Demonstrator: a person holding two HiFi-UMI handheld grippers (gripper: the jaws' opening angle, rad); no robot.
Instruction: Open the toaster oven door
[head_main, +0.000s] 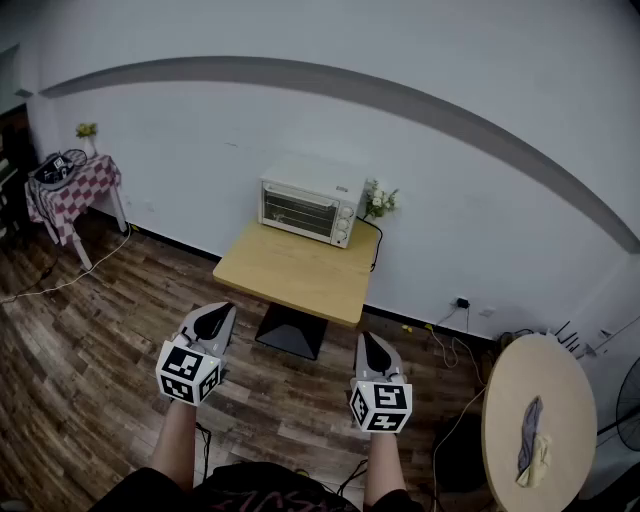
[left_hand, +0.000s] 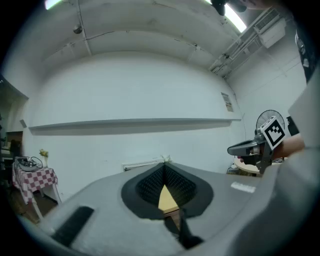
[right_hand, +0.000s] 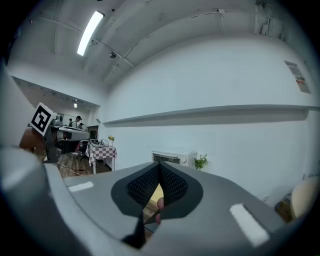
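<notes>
A silver toaster oven (head_main: 307, 211) stands at the far edge of a small wooden table (head_main: 297, 270), against the white wall, its glass door closed. My left gripper (head_main: 211, 326) and my right gripper (head_main: 372, 352) are held level over the floor, well short of the table, both shut with nothing between the jaws. In the right gripper view the oven (right_hand: 170, 158) shows small and far, just above the closed jaws. In the left gripper view only the oven's top edge (left_hand: 142, 164) peeks over the jaws, and the right gripper (left_hand: 257, 146) shows at the right.
A small potted plant (head_main: 379, 200) stands beside the oven. A table with a checked cloth (head_main: 70, 192) is at the far left, a round table (head_main: 534, 420) with a cloth on it at the right. Cables trail over the wooden floor along the wall.
</notes>
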